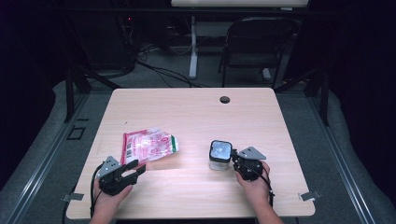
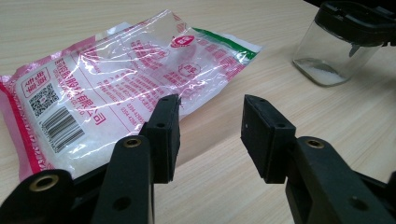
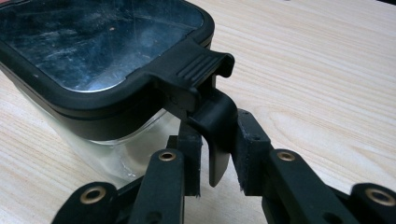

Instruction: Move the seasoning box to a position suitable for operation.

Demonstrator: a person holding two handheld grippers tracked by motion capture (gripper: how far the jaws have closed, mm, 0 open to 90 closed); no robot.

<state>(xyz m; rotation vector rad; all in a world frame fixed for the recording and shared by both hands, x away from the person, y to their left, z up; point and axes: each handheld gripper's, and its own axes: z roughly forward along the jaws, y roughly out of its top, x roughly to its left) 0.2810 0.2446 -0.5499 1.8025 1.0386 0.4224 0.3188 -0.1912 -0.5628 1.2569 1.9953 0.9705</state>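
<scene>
A clear plastic bag [image 1: 149, 145] with pink and green print lies flat left of the table's middle; it holds white grains [image 2: 116, 88]. A small clear jar [image 1: 220, 154] with a black clip lid stands to the right, a little white powder at its bottom [image 2: 334, 51]. My left gripper [image 1: 135, 168] rests low at the bag's near edge, open and empty [image 2: 210, 121]. My right gripper [image 1: 235, 161] is at the jar's right side. In the right gripper view the lid's black latch [image 3: 212, 112] hangs between its jaws [image 3: 217, 154], with a thin gap on each side.
The light wood table [image 1: 187, 107] has a round cable hole [image 1: 225, 99] near its far edge. A folding chair [image 1: 257, 42] and cables stand on the floor beyond it. Metal clips stick out at the table's near corners.
</scene>
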